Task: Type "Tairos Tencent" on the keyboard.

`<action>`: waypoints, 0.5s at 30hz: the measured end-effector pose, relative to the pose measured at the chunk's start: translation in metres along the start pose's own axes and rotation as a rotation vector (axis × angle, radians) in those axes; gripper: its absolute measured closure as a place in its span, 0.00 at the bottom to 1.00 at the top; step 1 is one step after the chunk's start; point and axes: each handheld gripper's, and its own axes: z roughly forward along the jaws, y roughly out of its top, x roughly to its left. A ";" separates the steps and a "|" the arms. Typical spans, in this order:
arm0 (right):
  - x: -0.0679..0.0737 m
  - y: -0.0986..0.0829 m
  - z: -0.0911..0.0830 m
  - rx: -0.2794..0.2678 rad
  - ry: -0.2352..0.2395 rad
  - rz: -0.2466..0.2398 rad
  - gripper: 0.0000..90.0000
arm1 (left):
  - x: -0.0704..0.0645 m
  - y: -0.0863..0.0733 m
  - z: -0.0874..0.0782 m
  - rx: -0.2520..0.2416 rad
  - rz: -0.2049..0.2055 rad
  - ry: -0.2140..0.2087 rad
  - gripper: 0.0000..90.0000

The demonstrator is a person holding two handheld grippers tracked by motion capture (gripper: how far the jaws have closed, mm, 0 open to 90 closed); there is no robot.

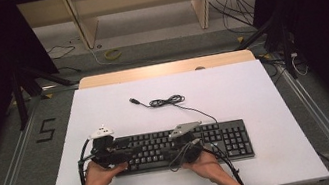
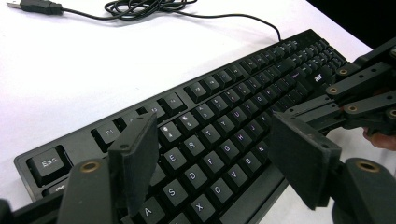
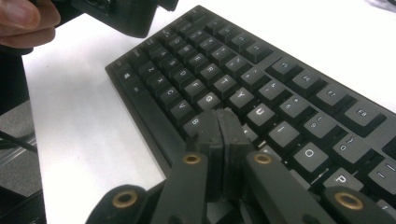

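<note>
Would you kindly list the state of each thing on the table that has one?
keyboard: flat on the table, keys up, its cable unplugged
USB plug: loose on the white table, connected to nothing
cable: partly coiled behind the keyboard
left gripper: open, over the keyboard's left end
right gripper: shut, empty, tips over the middle keys

The high view looks forward and down from above the person's side, taking in the whole white desk (image 1: pixel 253 88) with floor and shelving beyond. The left gripper view sits low and close over the keyboard (image 2: pixel 224 135), at its Esc end, facing along the key rows toward the numpad, with the left claw (image 2: pixel 219 163) in the lower frame. The right gripper view is nearer still, above the letter keys, right claw (image 3: pixel 219 140) at lower centre. All three views share the keyboard.
</note>
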 end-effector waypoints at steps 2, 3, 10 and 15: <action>-0.001 0.000 0.001 0.004 -0.004 -0.001 1.00 | 0.000 0.000 0.000 -0.001 0.003 0.002 0.36; -0.001 0.000 0.002 0.006 -0.005 -0.003 1.00 | -0.001 0.000 0.000 -0.003 0.005 0.000 0.35; -0.001 0.000 0.007 0.024 -0.013 -0.009 1.00 | -0.002 -0.003 -0.001 -0.009 0.005 0.000 0.35; 0.000 0.000 0.009 0.030 -0.012 -0.012 1.00 | -0.002 -0.005 -0.002 -0.011 0.006 0.001 0.35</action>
